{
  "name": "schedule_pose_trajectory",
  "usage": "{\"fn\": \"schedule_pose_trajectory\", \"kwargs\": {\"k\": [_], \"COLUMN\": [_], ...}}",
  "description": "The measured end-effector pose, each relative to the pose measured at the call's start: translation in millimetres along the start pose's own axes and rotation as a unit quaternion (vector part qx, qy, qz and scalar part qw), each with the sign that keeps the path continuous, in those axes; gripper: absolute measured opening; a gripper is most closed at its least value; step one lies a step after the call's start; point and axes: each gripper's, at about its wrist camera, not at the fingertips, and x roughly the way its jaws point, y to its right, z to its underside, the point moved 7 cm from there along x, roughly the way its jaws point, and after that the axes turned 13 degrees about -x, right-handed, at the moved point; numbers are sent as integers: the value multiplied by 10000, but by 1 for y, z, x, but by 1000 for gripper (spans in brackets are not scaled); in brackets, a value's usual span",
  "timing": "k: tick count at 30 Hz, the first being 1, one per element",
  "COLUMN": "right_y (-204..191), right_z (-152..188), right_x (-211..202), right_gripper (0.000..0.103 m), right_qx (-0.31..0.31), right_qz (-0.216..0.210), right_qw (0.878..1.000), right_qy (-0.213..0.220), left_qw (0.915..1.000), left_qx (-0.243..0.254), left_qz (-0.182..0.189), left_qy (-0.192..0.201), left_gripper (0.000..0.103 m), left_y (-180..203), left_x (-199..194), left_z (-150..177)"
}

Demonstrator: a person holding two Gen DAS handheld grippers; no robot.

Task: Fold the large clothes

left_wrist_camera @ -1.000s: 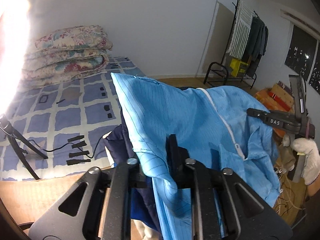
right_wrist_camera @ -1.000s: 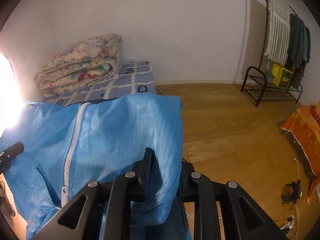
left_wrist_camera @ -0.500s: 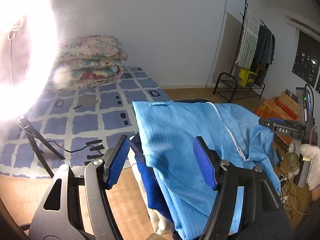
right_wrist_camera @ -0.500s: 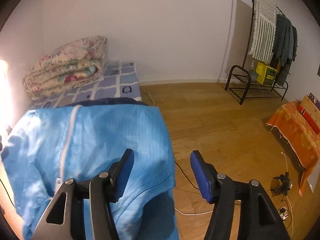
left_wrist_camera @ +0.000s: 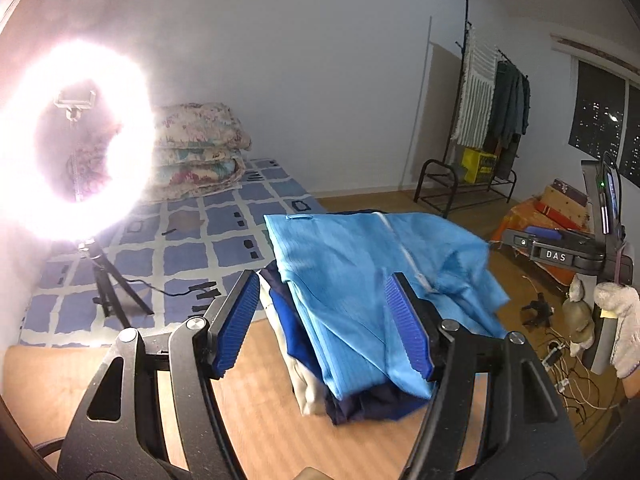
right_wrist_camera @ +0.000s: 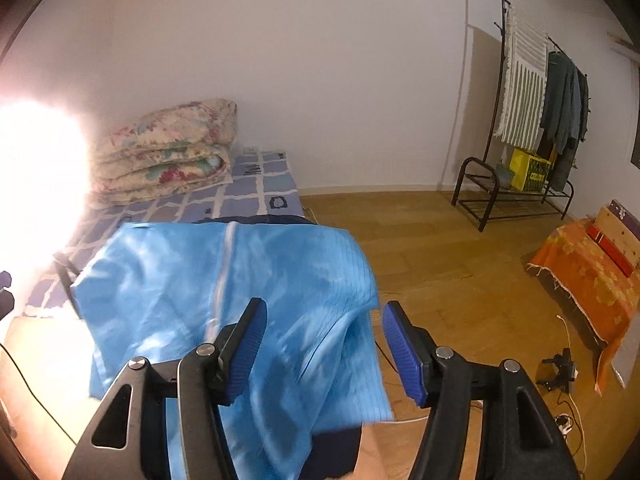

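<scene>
Light-blue garment point(left_wrist_camera: 360, 280) lies folded atop a stack of darker clothes point(left_wrist_camera: 368, 404) on the wooden tabletop point(left_wrist_camera: 256, 408). My left tool point(left_wrist_camera: 324, 324) and right tool point(right_wrist_camera: 324, 352) both stand wide, blue pads clear of cloth, gripping nothing.

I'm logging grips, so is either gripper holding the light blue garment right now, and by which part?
Neither. The left gripper and right gripper both stand open, pads clear of the light blue garment.

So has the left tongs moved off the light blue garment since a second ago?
Yes. The left tongs have let go and pulled back from the light blue garment; more wooden table now shows beneath them.
</scene>
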Motion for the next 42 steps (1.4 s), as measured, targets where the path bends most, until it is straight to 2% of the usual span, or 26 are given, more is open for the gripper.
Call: {"fn": "schedule_pose_trajectory", "kwargs": {"k": [3, 10, 13, 15, 16, 17, 21, 23, 28, 34, 39, 42], "right_y": [-6, -29, -39, -48, -56, -61, -86, -95, -113, -134, -150, -153], "right_z": [0, 16, 34, 49, 58, 65, 95, 110, 146, 189, 222, 233], "right_x": [-38, -127, -164, -187, -201, -211, -246, -256, -279, -296, -301, -300], "right_gripper": [63, 71, 77, 79, 83, 87, 94, 100, 101, 101, 101, 101], "right_qx": [21, 31, 17, 52, 73, 79, -92, -124, -93, -46, -26, -50], "right_qz": [-56, -123, 31, -58, -127, -155, -51, 19, -26, -22, -60, 44], "right_qw": [9999, 9995, 9997, 9996, 9995, 9993, 9991, 9991, 9990, 9991, 9993, 9993], "right_qy": [136, 277, 255, 259, 288, 317, 409, 408, 428, 426, 375, 373], "left_qw": [9999, 9996, 9994, 9994, 9993, 9993, 9996, 9997, 9994, 9992, 9990, 9982], "left_qx": [-21, -78, -174, -136, -94, -59, 82, 102, 208, 55, 9, 162], "left_qz": [23, 136, 139, 80, 53, 36, -64, -111, -238, -383, -424, -530], "left_qy": [135, 240, 255, 323, 355, 368, 269, 201, 121, 44, -136, -209], "left_gripper": [68, 68, 70, 78, 82, 83, 83, 83, 84, 84, 84, 84], "left_y": [6, 10, 5, 2, 1, -1, -3, -4, -5, -10, -13, -13], "left_x": [-44, -137, -176, -200, -212, -221, -256, -270, -298, -316, -314, -311], "left_z": [-1, 7, 18, 26, 32, 37, 65, 81, 126, 175, 205, 218]}}
